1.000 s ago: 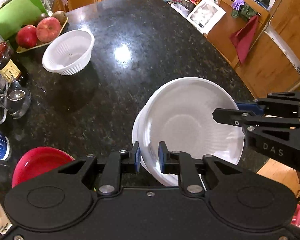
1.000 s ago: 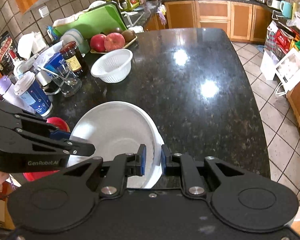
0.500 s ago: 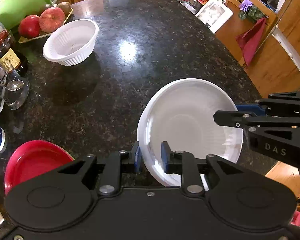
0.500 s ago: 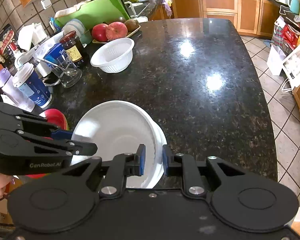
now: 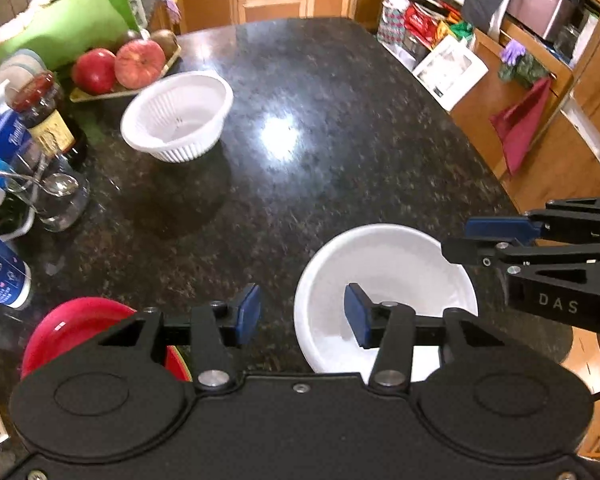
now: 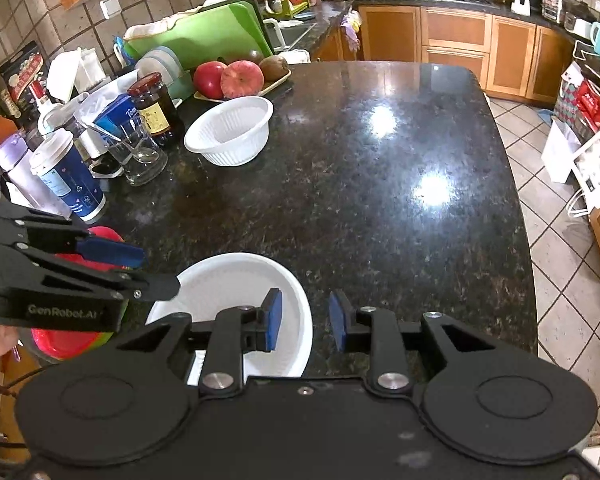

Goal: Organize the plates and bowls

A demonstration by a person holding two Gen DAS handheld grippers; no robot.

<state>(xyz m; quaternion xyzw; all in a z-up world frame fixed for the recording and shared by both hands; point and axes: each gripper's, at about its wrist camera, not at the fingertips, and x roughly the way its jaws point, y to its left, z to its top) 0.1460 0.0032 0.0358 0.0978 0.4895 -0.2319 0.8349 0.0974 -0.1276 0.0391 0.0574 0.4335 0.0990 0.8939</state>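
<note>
A white bowl sits on the near edge of the black granite counter; it also shows in the right wrist view. My left gripper is open, its jaws astride the bowl's left rim. My right gripper is open, its jaws astride the bowl's right rim. A red plate lies to the left of the bowl, with a greenish one under it in the right wrist view. A white ribbed bowl stands farther back on the left.
Along the left edge stand a glass with a spoon, a dark jar, a blue cup and a tray of apples. A green cutting board leans behind. The counter drops to tiled floor on the right.
Both grippers have opened and let go of the white bowl's rim. The bowl, held tilted up before, now rests flat on the counter. Both grippers have pulled back slightly.
</note>
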